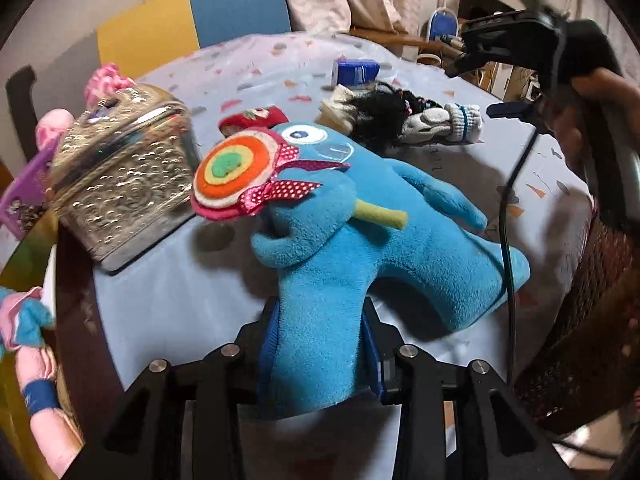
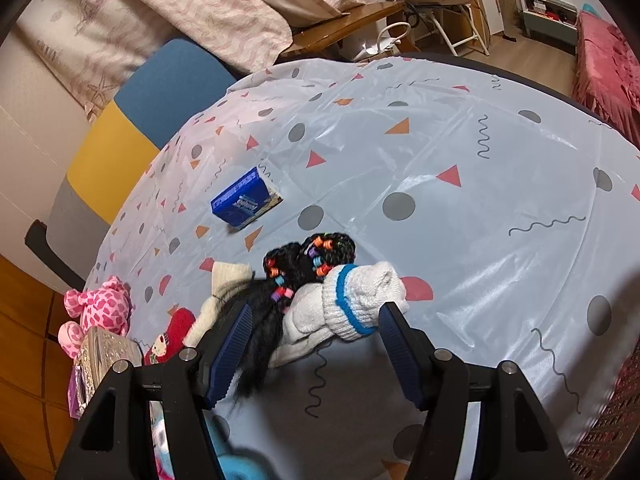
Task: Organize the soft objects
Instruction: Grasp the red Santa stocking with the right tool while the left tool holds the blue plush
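Left wrist: left gripper (image 1: 318, 354) clamps fuzzy blue plush toy (image 1: 360, 248); right gripper (image 2: 316, 354) gapes, empty.

The fuzzy blue fleece plush toy (image 1: 360, 248) looks matt. Left of it, the embossed silver metal box (image 1: 120, 176) gleams. The pale patterned plastic tablecloth (image 2: 460, 200) is smooth, glossy.
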